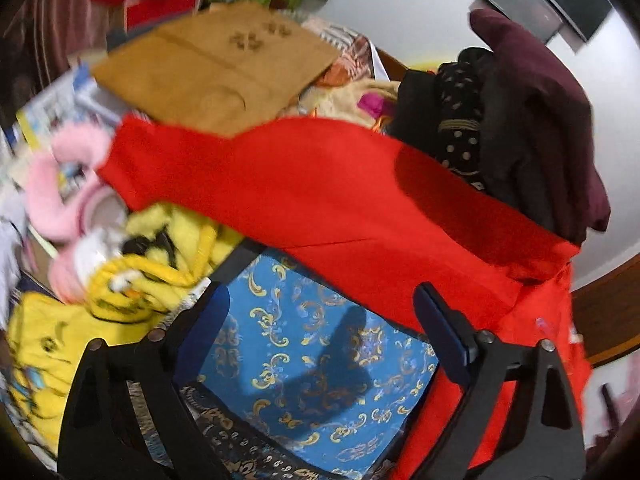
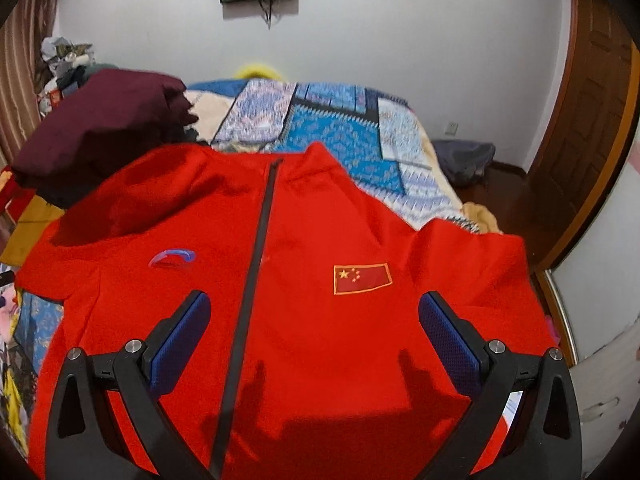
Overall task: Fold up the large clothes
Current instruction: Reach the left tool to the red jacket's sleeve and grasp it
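A large red zip jacket (image 2: 304, 280) lies front-up on the bed, its dark zipper (image 2: 256, 264) running down the middle, with a flag patch on one breast and a small logo on the other. My right gripper (image 2: 314, 312) hovers over the chest, open, with nothing between its blue pads. In the left wrist view a red sleeve (image 1: 288, 188) of the jacket stretches out across the picture. My left gripper (image 1: 322, 308) stands open above the blue patterned bedcover (image 1: 312, 360) just below that sleeve, and holds nothing.
A maroon garment (image 2: 100, 128) on a dark clothes pile sits left of the jacket's collar. A tan folded garment (image 1: 216, 68), yellow plush clothes (image 1: 152, 264) and a pink fluffy item (image 1: 52, 196) crowd the left side. A wooden door (image 2: 588, 128) is at the right.
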